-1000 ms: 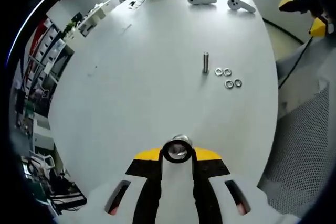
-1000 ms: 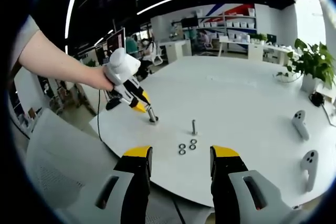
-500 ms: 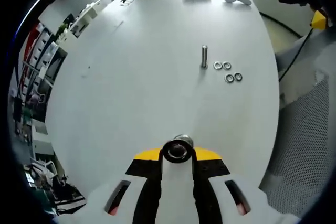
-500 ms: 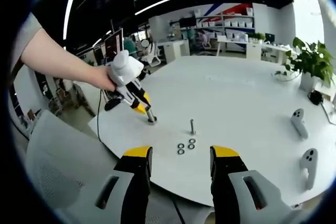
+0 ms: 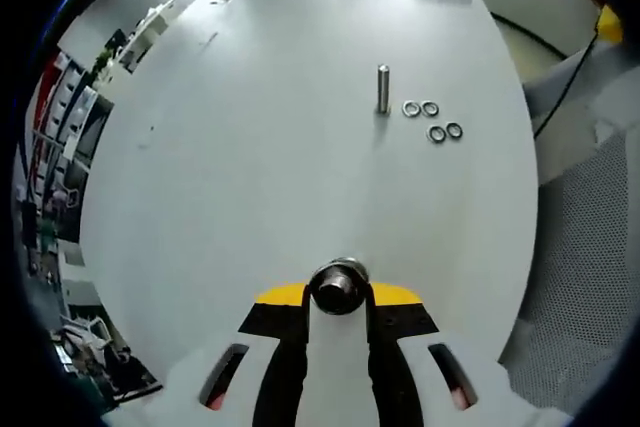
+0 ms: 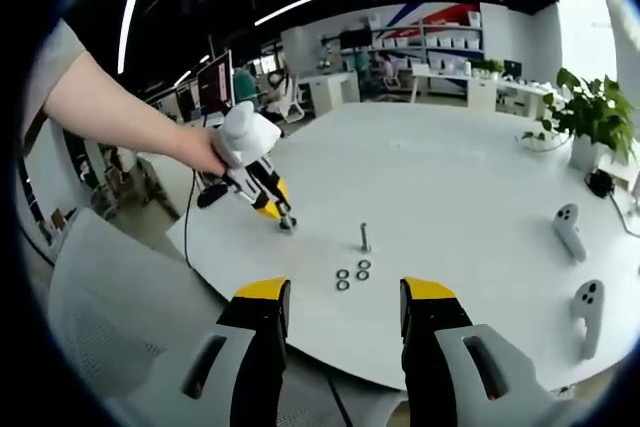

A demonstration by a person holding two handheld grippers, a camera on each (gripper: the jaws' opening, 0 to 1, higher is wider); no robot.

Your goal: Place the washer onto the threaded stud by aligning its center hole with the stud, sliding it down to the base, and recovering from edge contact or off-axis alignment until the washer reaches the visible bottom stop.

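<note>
Four washers lie flat on the table, beside the stud, well ahead of the left gripper, clamped on a metal piece; right gripper gapes empty. Thin, rigid, slippery: pinch one rim.

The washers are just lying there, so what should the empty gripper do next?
Probably bring the open right gripper down to the four washers beside the stud and pick one up: all four lie loose on the table, and the stud is bare.
</note>
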